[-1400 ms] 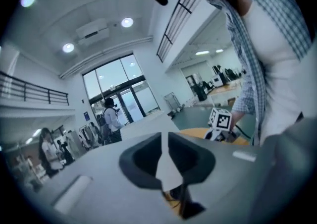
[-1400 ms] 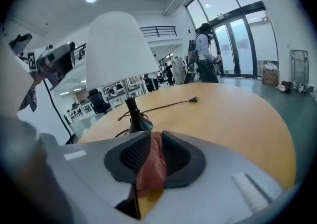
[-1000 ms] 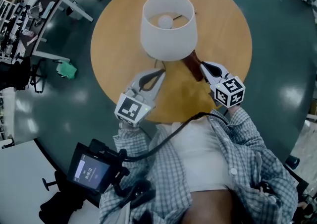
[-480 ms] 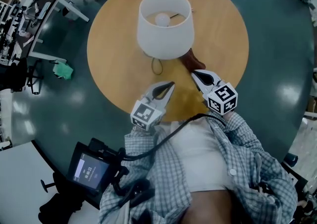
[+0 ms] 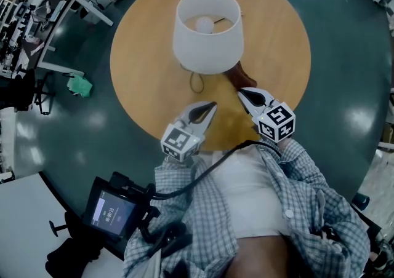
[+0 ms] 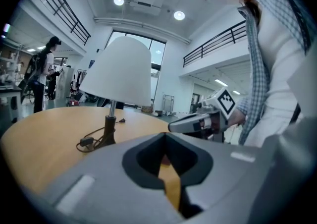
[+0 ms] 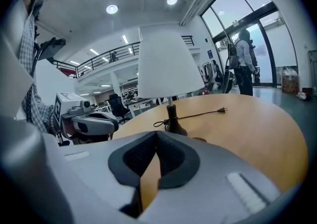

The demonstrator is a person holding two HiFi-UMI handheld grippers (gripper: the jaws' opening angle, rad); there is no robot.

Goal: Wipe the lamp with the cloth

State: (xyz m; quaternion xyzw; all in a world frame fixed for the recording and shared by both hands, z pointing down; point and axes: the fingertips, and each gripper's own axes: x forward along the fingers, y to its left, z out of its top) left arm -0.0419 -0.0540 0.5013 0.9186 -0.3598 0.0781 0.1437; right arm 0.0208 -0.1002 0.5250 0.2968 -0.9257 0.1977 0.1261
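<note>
The lamp (image 5: 206, 31) with a white shade stands on the round wooden table (image 5: 141, 74), its cord (image 5: 196, 81) coiled by the base. A dark reddish-brown cloth (image 5: 242, 77) lies right of the base and shows as a small brown edge (image 7: 200, 140) in the right gripper view. My left gripper (image 5: 212, 106) and right gripper (image 5: 241, 92) hover near the table's front edge, both shut and empty. The right tips are close to the cloth. The left gripper view shows the lamp (image 6: 119, 72) and the right gripper (image 6: 198, 123). The right gripper view shows the lamp (image 7: 166, 67) and the left gripper (image 7: 91, 125).
The lamp's plug (image 7: 222, 110) lies unplugged on the far tabletop. Desks and chairs (image 5: 37, 31) stand on the floor at left, with a green object (image 5: 80, 86) on the floor. A screen device (image 5: 111, 212) hangs at my waist. People stand in the background (image 6: 47, 74), (image 7: 245, 62).
My left gripper has sunk, rolled and shifted right toward the table's front edge. My right gripper has drawn back a little from the lamp base. Both stay shut.
</note>
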